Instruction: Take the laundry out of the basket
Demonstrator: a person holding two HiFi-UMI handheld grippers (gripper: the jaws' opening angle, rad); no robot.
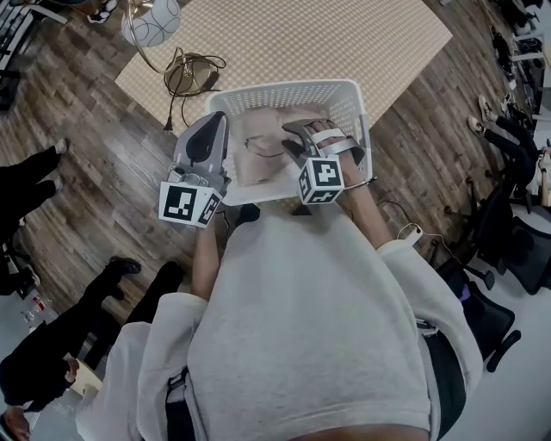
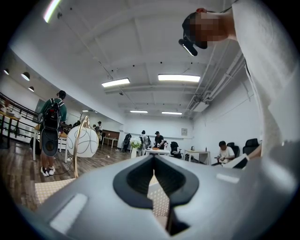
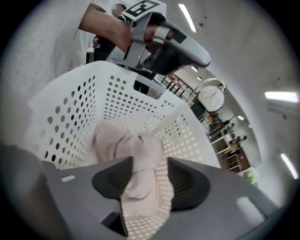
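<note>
A white perforated basket (image 1: 284, 87) stands on the floor in front of me, with pale pink laundry (image 1: 261, 146) lying in it. My right gripper (image 1: 291, 138) reaches down into the basket over the cloth. In the right gripper view a fold of the laundry (image 3: 133, 154) lies between the jaws of the right gripper (image 3: 150, 161), against the left pad, with a gap to the right pad. That gripper is open. My left gripper (image 1: 213, 126) hovers over the basket's left rim, shut and empty. It points out across the room (image 2: 153, 158) and shows above the basket wall (image 3: 70, 122).
The basket sits at the edge of a beige checked rug (image 1: 344, 43). A white globe lamp (image 1: 151, 21) and coiled cords (image 1: 191, 74) are just beyond it. People's legs (image 1: 34, 181) are at the left and office chairs (image 1: 508, 237) at the right.
</note>
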